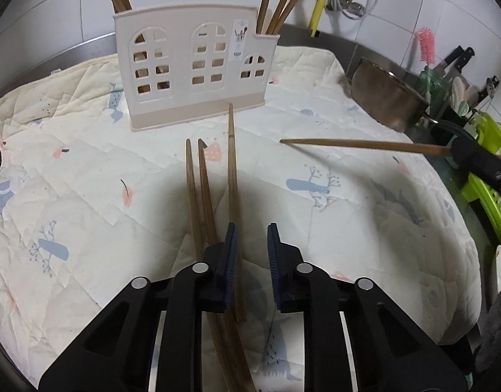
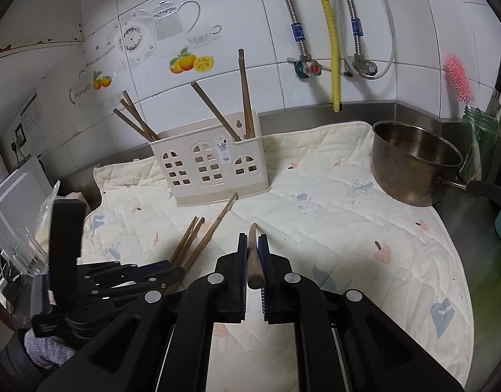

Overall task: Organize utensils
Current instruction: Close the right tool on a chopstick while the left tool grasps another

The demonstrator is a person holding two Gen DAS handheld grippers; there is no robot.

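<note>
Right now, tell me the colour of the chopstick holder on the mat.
The chopstick holder is cream with a slightly darker beige base, clearest in the right wrist view.

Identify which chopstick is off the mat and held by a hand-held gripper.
The single chopstick clamped in the right hand-held gripper. The three loose chopsticks lie on the quilted mat by the open left hand-held gripper; the rest stand in the holder.

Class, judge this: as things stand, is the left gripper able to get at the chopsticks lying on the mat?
Probably yes: the left gripper is open right over the loose chopsticks, one already between its jaws, with nothing blocking.
</note>
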